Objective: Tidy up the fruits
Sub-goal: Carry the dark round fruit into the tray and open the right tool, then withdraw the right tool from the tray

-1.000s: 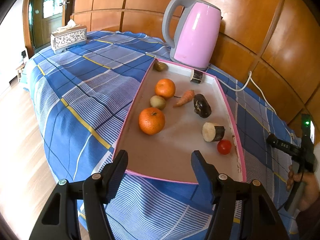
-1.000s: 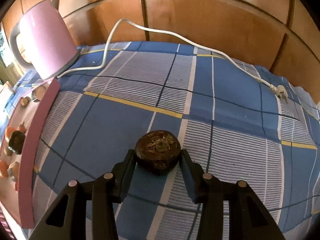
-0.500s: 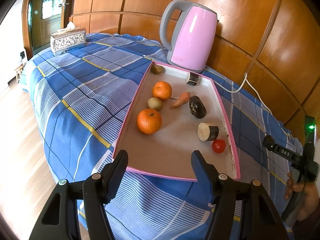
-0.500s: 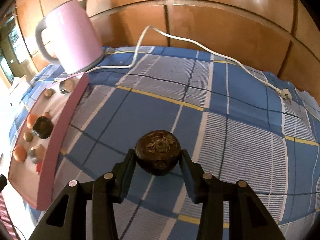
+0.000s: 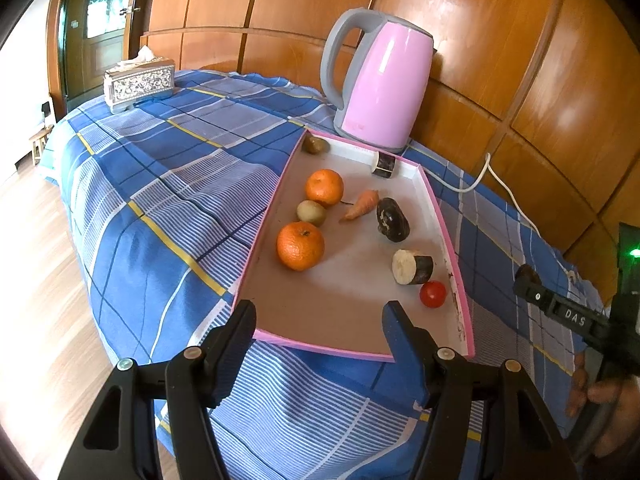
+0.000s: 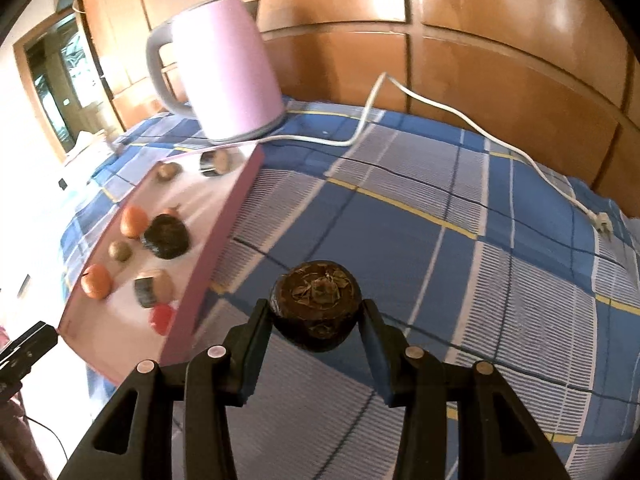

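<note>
We grip a dark round fruit (image 6: 316,306) in our right gripper (image 6: 316,320) | left gripper (image 5: 320,324) jaws wide, empty | tray (image 5: 256,240) just ahead of them

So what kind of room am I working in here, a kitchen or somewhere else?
Most likely a room in a home, not clearly a kitchen: wood-panelled walls, a table under a blue checked cloth, a pink electric kettle and an ornate tissue box. No sink or stove shows.

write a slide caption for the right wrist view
Right hand-held gripper clamps a dark round fruit above the blue checked cloth, beside the pink tray.
</note>
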The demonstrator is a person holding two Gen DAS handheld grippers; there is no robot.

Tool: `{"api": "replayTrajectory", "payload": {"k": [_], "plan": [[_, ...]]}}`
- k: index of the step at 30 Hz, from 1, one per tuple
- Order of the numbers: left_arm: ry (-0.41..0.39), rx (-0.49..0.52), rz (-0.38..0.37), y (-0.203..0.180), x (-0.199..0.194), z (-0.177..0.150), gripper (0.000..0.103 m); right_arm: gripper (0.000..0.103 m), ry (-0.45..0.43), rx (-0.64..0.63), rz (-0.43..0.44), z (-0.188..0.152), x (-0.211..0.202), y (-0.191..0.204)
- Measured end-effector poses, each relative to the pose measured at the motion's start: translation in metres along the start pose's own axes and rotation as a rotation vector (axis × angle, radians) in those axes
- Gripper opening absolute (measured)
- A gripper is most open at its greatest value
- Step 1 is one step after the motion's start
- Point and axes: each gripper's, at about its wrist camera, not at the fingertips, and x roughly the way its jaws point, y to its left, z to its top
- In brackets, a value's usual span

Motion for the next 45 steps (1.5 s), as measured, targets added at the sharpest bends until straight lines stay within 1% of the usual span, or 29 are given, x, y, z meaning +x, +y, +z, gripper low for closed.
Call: {"api": "replayTrajectory", "payload": {"k": [3,6,9,11,15,18,21,24,28,34,35,36,38,45], "plan": [[-0.012,-0.016,0.002,0.004,-0.003,0.001,0.066,0.045,0.010,-0.006,0.008,-0.005,-0.001,0.006],[-0.023,-0.034,0.009,0.010,-0.005,0.004,0.066,0.045,0.033,-0.007,-0.006,-0.014,0.001,0.006],[-0.030,-0.054,0.028,0.019,-0.006,0.007,0.066,0.045,0.054,-0.001,-0.015,-0.020,0.003,0.004],[-0.028,-0.071,0.041,0.025,-0.005,0.008,0.066,0.045,0.052,0.000,-0.014,-0.018,0.001,0.004],[-0.019,-0.094,0.055,0.034,-0.001,0.008,0.066,0.045,0.020,-0.027,0.027,0.001,-0.003,0.021],[-0.017,-0.091,0.057,0.034,0.000,0.007,0.066,0.045,0.007,-0.085,0.064,0.019,0.001,0.048],[-0.009,-0.088,0.058,0.035,0.003,0.006,0.066,0.045,0.001,-0.116,0.104,0.033,0.008,0.071],[0.002,-0.092,0.062,0.038,0.007,0.005,0.066,0.045,-0.006,-0.154,0.121,0.045,0.016,0.092],[0.013,-0.101,0.069,0.042,0.011,0.004,0.066,0.045,-0.010,-0.158,0.132,0.058,0.029,0.107],[0.025,-0.110,0.077,0.047,0.017,0.003,0.066,0.046,-0.004,-0.124,0.130,0.082,0.056,0.118],[0.025,-0.110,0.079,0.047,0.017,0.003,0.066,0.048,0.003,-0.122,0.132,0.084,0.062,0.120],[0.025,-0.110,0.081,0.048,0.018,0.003,0.066,0.052,0.011,-0.120,0.130,0.085,0.065,0.120],[0.026,-0.115,0.083,0.049,0.019,0.004,0.066,0.056,0.019,-0.108,0.132,0.084,0.069,0.119],[0.024,-0.105,0.082,0.046,0.018,0.004,0.066,0.056,0.017,-0.095,0.136,0.072,0.061,0.111]]}}
